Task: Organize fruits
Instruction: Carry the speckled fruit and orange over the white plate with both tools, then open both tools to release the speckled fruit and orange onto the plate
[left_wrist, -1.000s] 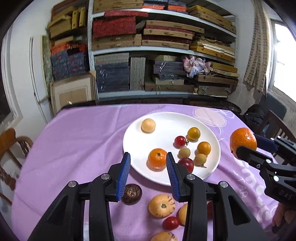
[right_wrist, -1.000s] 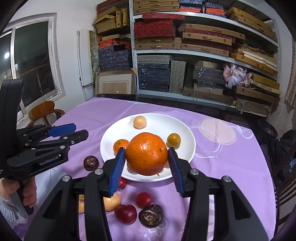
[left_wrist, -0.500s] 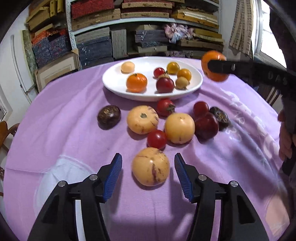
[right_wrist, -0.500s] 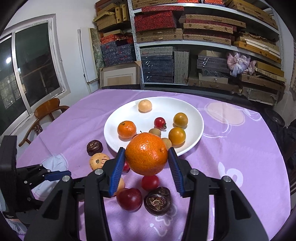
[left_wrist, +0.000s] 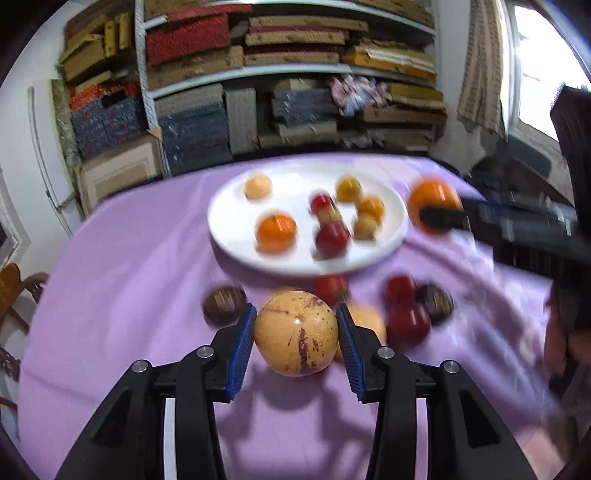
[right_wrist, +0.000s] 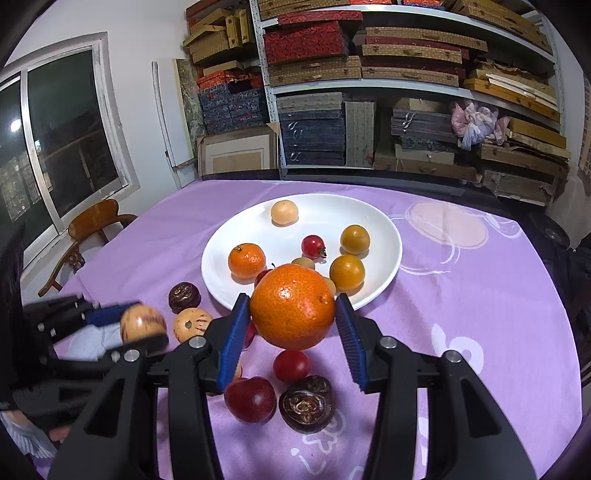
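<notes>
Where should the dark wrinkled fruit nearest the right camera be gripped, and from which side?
Probably across the round middle of the dark wrinkled fruit, from above and slightly from the right, with the jaws on its near and far sides. A red fruit crowds its left and a cherry tomato sits behind-left; the purple cloth on its right is bare.

Loose fruit (right_wrist: 291, 365) crowds the table's (right_wrist: 480, 314) near side before the plate (right_wrist: 384, 229); right side's wide open.
</notes>
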